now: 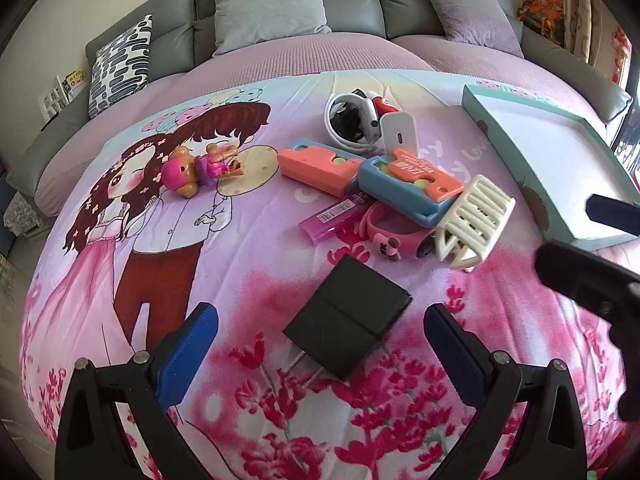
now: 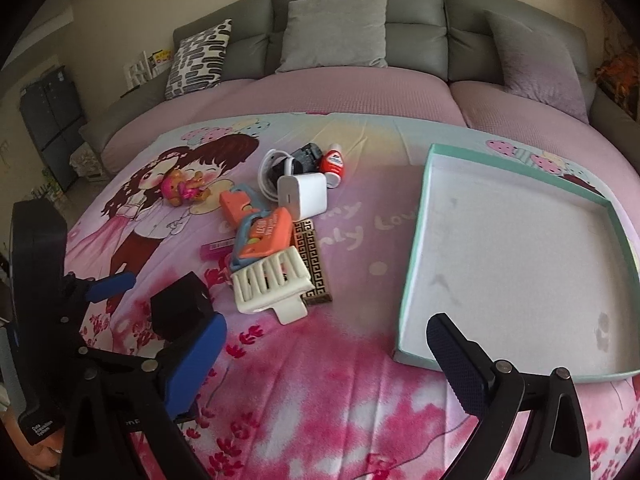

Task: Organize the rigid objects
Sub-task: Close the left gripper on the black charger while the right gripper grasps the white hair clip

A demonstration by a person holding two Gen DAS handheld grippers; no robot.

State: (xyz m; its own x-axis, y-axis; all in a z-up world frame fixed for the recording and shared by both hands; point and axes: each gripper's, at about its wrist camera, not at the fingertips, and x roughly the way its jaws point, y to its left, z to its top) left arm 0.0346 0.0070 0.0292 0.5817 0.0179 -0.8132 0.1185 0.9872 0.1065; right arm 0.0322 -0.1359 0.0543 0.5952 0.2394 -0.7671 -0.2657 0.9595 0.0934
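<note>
A black plug adapter [image 1: 347, 325] lies on the printed blanket between the open fingers of my left gripper [image 1: 320, 344], prongs toward me. It also shows in the right wrist view [image 2: 180, 307], with the left gripper [image 2: 156, 304] around it. Behind it lies a pile: a cream comb [image 1: 472, 220], orange and blue toy cases [image 1: 404, 184], a white charger [image 2: 303, 195], a pink watch [image 1: 384, 232]. The empty teal-rimmed tray [image 2: 416, 248] sits at right. My right gripper [image 2: 324, 356] is open and empty above the blanket, left of the tray's near corner.
A pink doll [image 1: 200, 166] lies left of the pile. A red-capped bottle [image 2: 333, 166] and a white cable [image 2: 269, 168] lie behind it. A purple lighter [image 1: 332, 218] and a patterned gold box [image 2: 312, 264] are beside the comb. Grey sofa back and cushions [image 2: 334, 32] stand behind.
</note>
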